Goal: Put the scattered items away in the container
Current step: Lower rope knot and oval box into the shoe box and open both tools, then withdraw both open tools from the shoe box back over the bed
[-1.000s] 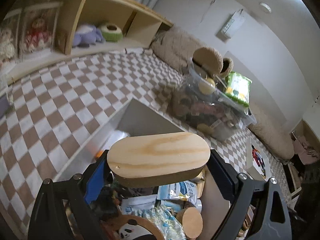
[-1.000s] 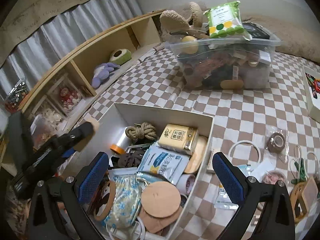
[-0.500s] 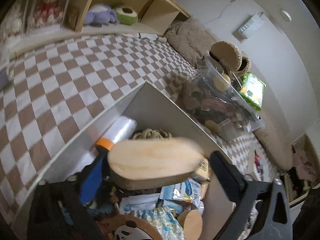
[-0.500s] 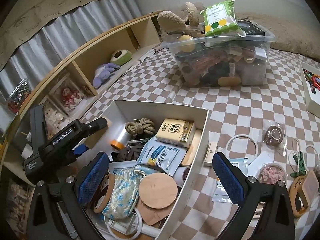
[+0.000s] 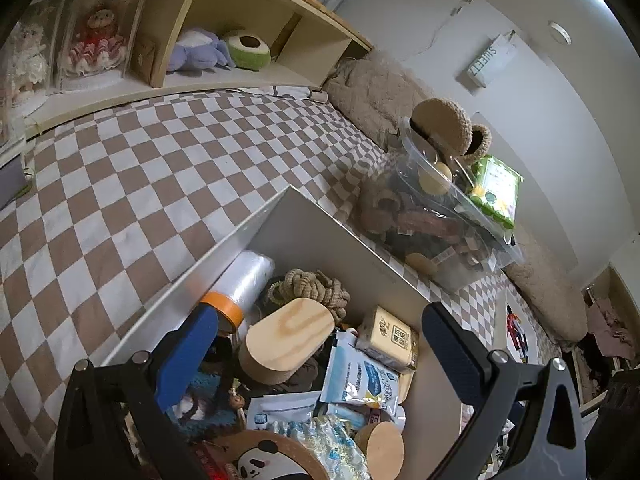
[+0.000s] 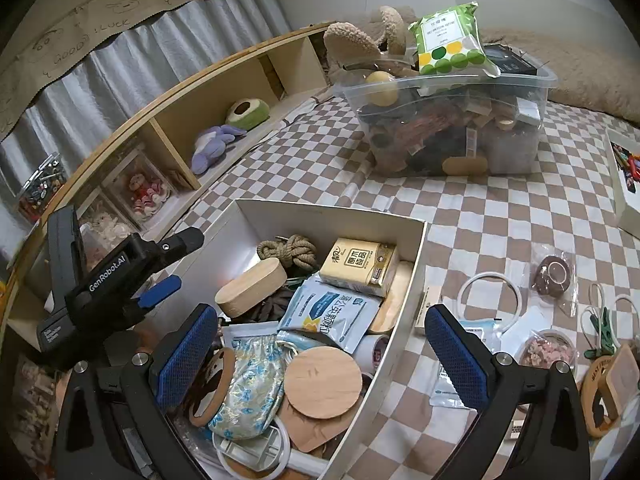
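- Hanging over the near left corner of the white box (image 5: pixel 320 220), the left claw (image 5: pixel 320 344) is standing wide, its jaws having just been opening, with nothing between its blue pads.
- Lying inside the box beyond those pads, the oval wooden block (image 5: pixel 286 338) is resting on the other contents, apart from both fingers, just beside the coiled rope (image 5: pixel 312 286) and the clear film roll (image 5: pixel 244 284).
- From the right wrist view, the same block (image 6: pixel 252 286) is sitting at the far left of the box (image 6: pixel 404 320), with the left claw (image 6: pixel 172 264) hovering to its left over the box wall.
- The right claw (image 6: pixel 320 360) is also standing wide and holding nothing, poised above the near half of the box, over a round wooden disc (image 6: pixel 323 382) and a floral pouch (image 6: pixel 248 388).
- A yellow tissue pack (image 6: pixel 360 266) and a blue-white sachet (image 6: pixel 336 314) are lying in the middle of the box.
- On the checkered bedspread (image 6: pixel 500 216) right of the box, a white ring (image 6: pixel 490 300), a bagged dark item (image 6: pixel 554 274) and a green clip (image 6: pixel 604 330) are lying scattered.
- Farther back, a clear plastic bin (image 6: pixel 452 120) is standing full.
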Tool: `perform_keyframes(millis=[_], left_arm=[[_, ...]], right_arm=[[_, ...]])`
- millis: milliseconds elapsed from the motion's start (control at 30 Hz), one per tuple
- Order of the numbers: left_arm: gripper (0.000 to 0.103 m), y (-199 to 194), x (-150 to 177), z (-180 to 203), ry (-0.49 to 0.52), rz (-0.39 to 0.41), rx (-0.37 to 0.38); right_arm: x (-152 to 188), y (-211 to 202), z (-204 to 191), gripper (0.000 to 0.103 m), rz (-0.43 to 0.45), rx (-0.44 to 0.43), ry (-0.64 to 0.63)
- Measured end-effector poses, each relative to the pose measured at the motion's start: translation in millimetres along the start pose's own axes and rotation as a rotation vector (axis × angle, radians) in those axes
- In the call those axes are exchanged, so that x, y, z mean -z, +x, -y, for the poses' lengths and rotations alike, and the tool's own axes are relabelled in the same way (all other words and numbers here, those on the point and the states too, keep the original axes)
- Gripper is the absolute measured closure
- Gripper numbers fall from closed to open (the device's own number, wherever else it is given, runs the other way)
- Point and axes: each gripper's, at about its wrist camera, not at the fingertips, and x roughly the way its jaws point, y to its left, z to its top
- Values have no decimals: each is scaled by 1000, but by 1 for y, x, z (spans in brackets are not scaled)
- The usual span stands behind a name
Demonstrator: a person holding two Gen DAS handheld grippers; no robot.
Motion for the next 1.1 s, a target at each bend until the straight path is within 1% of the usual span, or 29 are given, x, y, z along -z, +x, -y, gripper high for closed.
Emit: perform_keyframes(millis=[133, 233, 367, 500, 633, 700, 767, 833, 933, 1033, 1100], left_arm=[[0, -3, -2, -2, 4, 7, -6], [0, -15, -5, -2, 24, 48, -17], [0, -33, -11, -1, 86, 116, -51], [0, -45, -15, -6, 119, 162, -67], [0, -54, -22, -17, 93, 176, -49], [0, -58, -25, -21, 80, 188, -52], [0, -61, -27, -25, 73, 202, -57], [0, -64, -29, -30, 59, 214, -61], [0, -68, -31, -35, 34, 228, -59], [0, -69, -33, -38, 28, 232, -57], [0, -70, -33, -39, 26, 236, -59]], right_arm=[[0, 0, -2, 0, 2, 1, -5], [-5, 6, -10, 0, -10, 25, -49], [-11, 26, -30, 0, -58, 123, -176], [-14, 52, -53, 0, -114, 194, -309], [-13, 84, -79, 0, -168, 318, -490], [-11, 100, -89, 0, -190, 369, -578], [-9, 118, -96, 0, -226, 419, -654], [-7, 134, -100, 0, -262, 459, -698], [-7, 156, -102, 0, -305, 469, -706], [-9, 166, -109, 0, -281, 457, -703], [-13, 168, -116, 0, -251, 410, -676]])
